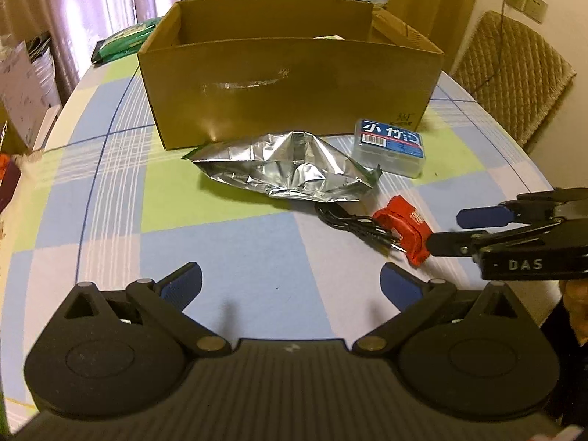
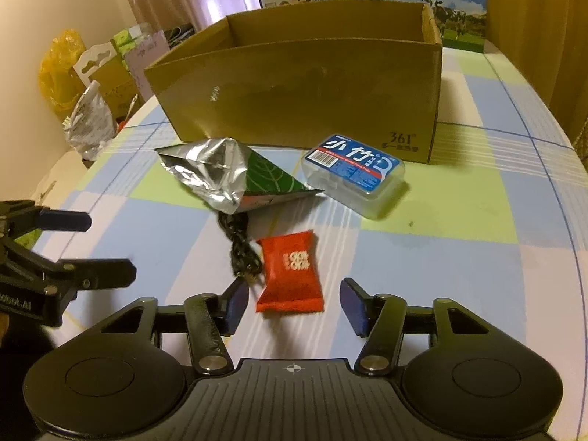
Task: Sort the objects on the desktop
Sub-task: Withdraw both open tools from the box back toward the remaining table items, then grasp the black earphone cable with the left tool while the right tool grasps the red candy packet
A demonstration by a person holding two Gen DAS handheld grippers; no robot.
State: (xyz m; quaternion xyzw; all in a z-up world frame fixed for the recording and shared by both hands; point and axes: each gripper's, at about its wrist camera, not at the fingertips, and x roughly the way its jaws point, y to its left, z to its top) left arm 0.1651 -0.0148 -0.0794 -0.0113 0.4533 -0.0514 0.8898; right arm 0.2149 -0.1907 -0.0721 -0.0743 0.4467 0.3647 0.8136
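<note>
Where the left wrist view looks across the checked worktop, the left gripper hovers released over bare cloth, with the crumpled foil bag ahead before the cardboard box, and the right gripper, also spread, reaching in beside the red sachet and black cable. In the right wrist view, the glossy red sachet lies flat just ahead between the released right gripper's blue-padded fingers, untouched; the coiled cable sits at its left, the clear plastic floss-pick case near the box, and the left gripper juts in level from the left.
</note>
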